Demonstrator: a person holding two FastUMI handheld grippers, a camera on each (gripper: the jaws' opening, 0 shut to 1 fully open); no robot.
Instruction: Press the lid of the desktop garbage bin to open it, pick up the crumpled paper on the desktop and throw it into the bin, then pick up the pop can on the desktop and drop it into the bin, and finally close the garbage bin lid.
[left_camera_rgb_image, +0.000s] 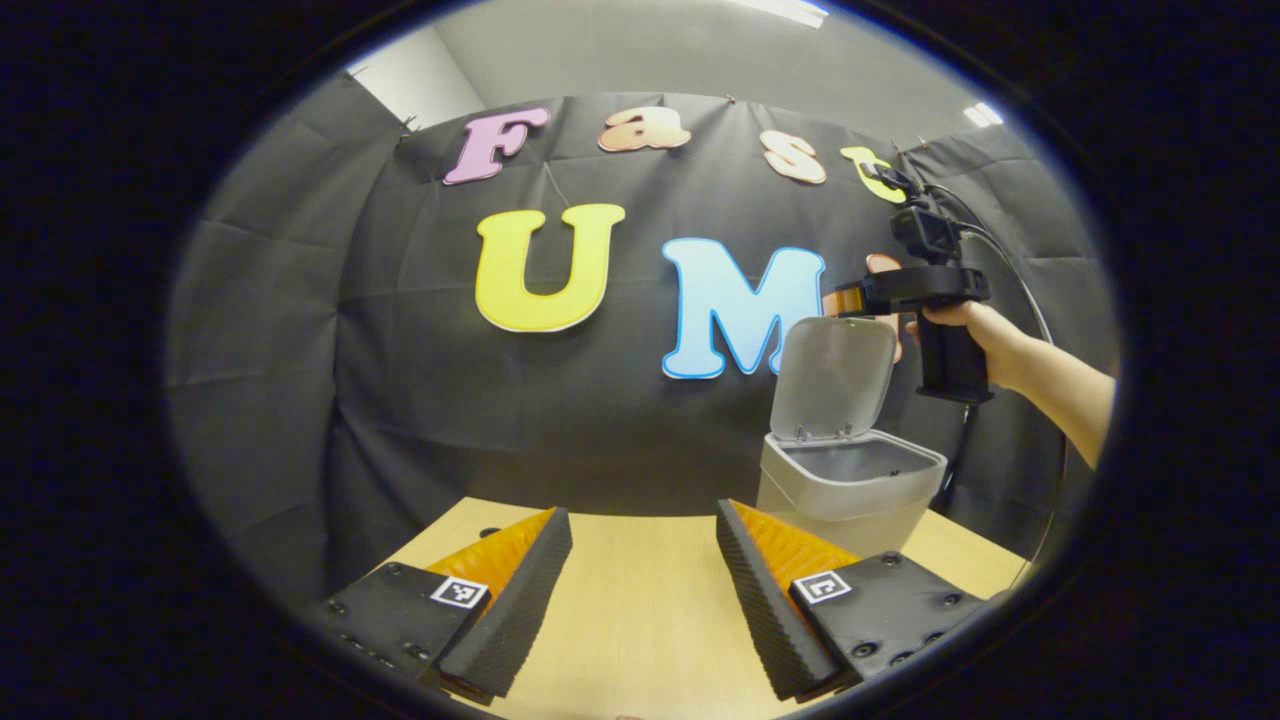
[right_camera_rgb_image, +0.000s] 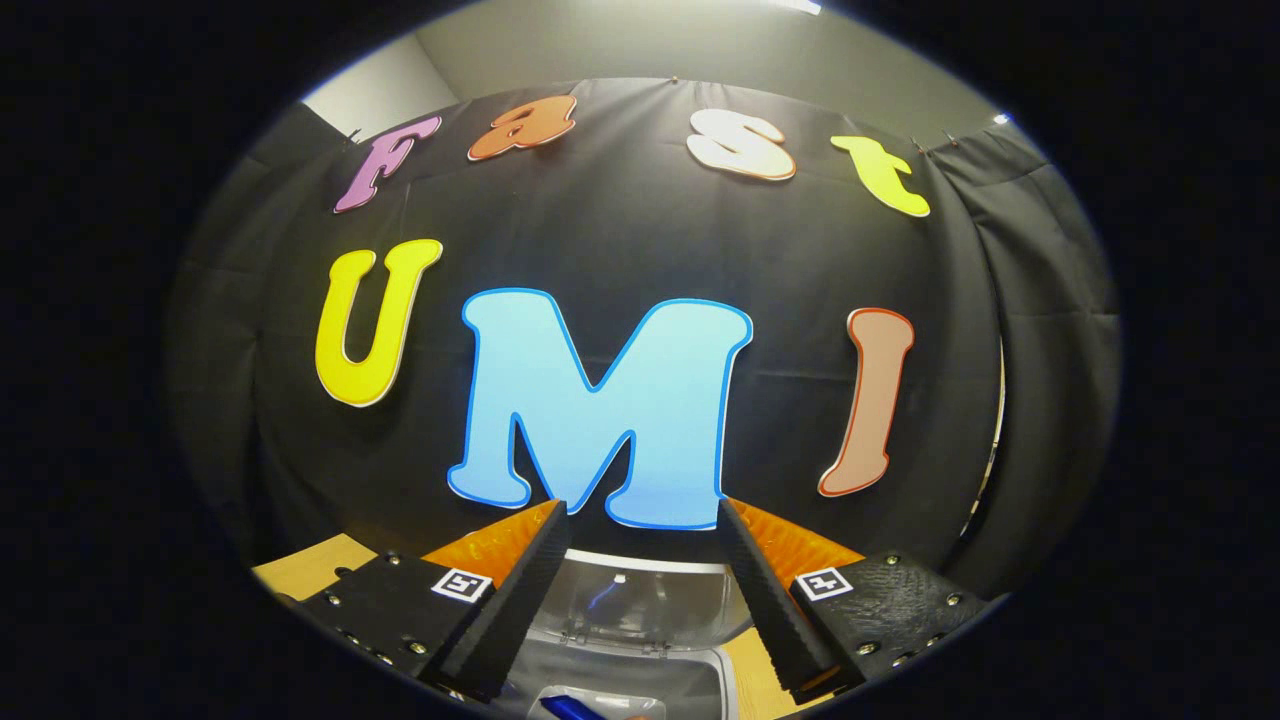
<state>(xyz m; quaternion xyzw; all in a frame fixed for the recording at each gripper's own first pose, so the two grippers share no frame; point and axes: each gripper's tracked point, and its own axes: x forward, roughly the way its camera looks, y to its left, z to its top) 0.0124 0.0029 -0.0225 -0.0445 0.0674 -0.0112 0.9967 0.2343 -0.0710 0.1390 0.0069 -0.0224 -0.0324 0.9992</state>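
In the left gripper view, our left gripper (left_camera_rgb_image: 640, 590) sits at the bottom with fingers spread, nothing between them, over the wooden table (left_camera_rgb_image: 640, 640). Right of centre we see the garbage bin (left_camera_rgb_image: 850, 485), its lid (left_camera_rgb_image: 835, 378) up. Above it a hand (left_camera_rgb_image: 975, 325) holds the right gripper (left_camera_rgb_image: 850, 298). In the right gripper view that one (right_camera_rgb_image: 640, 590) is spread too, gripping nothing, looking down into the bin (right_camera_rgb_image: 640, 650), something blue (right_camera_rgb_image: 575, 708) inside.

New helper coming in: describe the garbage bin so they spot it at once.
Start at the wooden table before the black cloth wall. Toward its far right stands the garbage bin, a small pale grey box. Its hinged lid stands upright and open, just below the right gripper held in a hand.
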